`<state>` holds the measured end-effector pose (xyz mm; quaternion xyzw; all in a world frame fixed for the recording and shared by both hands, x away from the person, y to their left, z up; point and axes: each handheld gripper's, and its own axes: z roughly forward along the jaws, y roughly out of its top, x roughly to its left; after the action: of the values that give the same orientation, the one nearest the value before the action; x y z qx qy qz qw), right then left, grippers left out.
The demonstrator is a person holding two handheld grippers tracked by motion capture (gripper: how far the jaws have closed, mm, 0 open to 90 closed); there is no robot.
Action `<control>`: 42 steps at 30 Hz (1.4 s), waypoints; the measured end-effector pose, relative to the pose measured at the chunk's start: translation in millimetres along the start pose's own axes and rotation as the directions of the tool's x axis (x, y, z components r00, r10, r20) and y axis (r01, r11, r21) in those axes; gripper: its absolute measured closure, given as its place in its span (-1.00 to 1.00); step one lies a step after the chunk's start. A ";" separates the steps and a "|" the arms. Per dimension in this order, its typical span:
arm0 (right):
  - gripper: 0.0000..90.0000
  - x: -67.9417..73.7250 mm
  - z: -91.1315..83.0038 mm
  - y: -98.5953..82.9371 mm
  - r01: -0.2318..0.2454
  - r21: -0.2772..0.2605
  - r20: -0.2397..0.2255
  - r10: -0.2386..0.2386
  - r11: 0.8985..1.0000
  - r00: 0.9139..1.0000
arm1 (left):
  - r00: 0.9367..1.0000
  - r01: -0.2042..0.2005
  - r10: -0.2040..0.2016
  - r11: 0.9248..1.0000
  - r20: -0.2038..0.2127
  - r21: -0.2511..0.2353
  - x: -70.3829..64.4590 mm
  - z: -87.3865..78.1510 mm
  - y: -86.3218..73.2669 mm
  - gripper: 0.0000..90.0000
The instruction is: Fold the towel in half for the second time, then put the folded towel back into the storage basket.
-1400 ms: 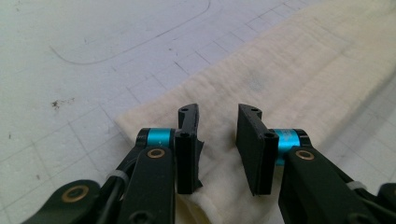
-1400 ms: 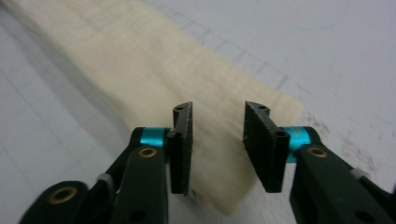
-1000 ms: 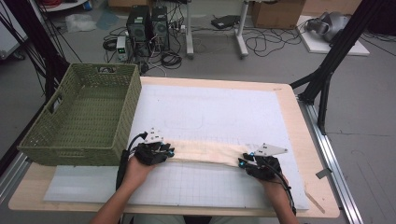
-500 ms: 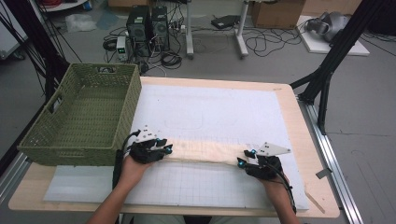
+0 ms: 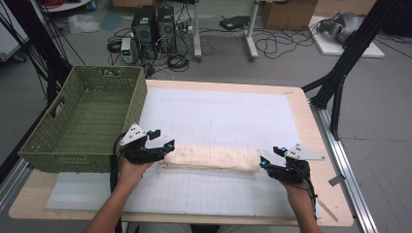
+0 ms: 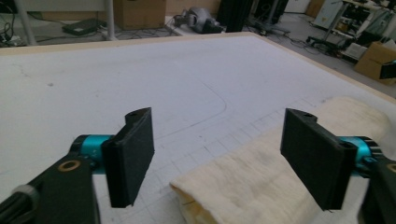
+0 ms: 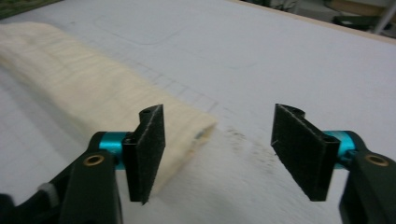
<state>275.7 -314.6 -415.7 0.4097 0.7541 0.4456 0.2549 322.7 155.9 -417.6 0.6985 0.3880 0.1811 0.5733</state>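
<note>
Both grippers, left (image 5: 163, 145) and right (image 5: 268, 158), are gaping wide, gripping nothing, at opposite ends of the folded cream cloth (image 5: 210, 158) lying near-centre on the white mat (image 5: 218, 116), seemingly not touching it.

The folded towel (image 5: 210, 158) is cream cloth, a soft, nubbly weave with a matt, faintly ribbed face. It lies on a matt white gridded mat (image 5: 218, 116), smooth like paper or thin plastic, over a pale wooden table (image 5: 303, 114). The basket (image 5: 82, 121) is green woven wicker, rough-textured. The left gripper (image 6: 219, 154) has matt black pads (image 6: 133, 154) that look foam-like, on glossy teal metal fittings.
</note>
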 end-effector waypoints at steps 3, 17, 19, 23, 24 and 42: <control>-0.40 -8.3 -5.4 -2.4 -0.004 0.008 0.045 0.004 1.000 0.999 | 1.000 0.012 -0.012 1.000 -0.008 -0.011 1.1 -0.4 0.3 -0.59; -0.56 -23.9 -12.1 -9.3 -0.043 0.027 0.114 0.040 0.999 0.993 | 1.000 -0.002 0.002 1.000 0.006 -0.019 1.1 -1.2 1.0 -0.59; -0.56 -24.6 -12.9 -9.7 -0.036 0.028 0.119 0.032 0.999 0.992 | 1.000 -0.009 0.009 1.000 0.008 -0.016 0.4 -1.5 1.2 -0.59; -0.56 -25.2 -14.1 -9.8 -0.042 0.019 0.125 0.040 0.999 0.991 | 1.000 -0.016 0.016 1.000 0.010 -0.012 -0.8 -1.7 1.2 -0.59; -0.56 -25.1 -14.2 -10.0 -0.046 0.022 0.122 0.043 0.999 0.992 | 1.000 -0.015 0.015 1.000 0.007 -0.011 -0.7 -1.5 1.1 -0.59; -0.55 -23.1 -10.2 -10.0 -0.037 0.027 0.109 0.034 0.999 0.993 | 0.999 -0.028 0.028 0.999 0.017 0.023 -0.2 -0.4 -1.0 -0.54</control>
<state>276.6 -341.4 -419.2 0.4505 0.7381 0.4161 0.2814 321.9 156.1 -418.3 0.7118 0.3756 0.1789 0.5659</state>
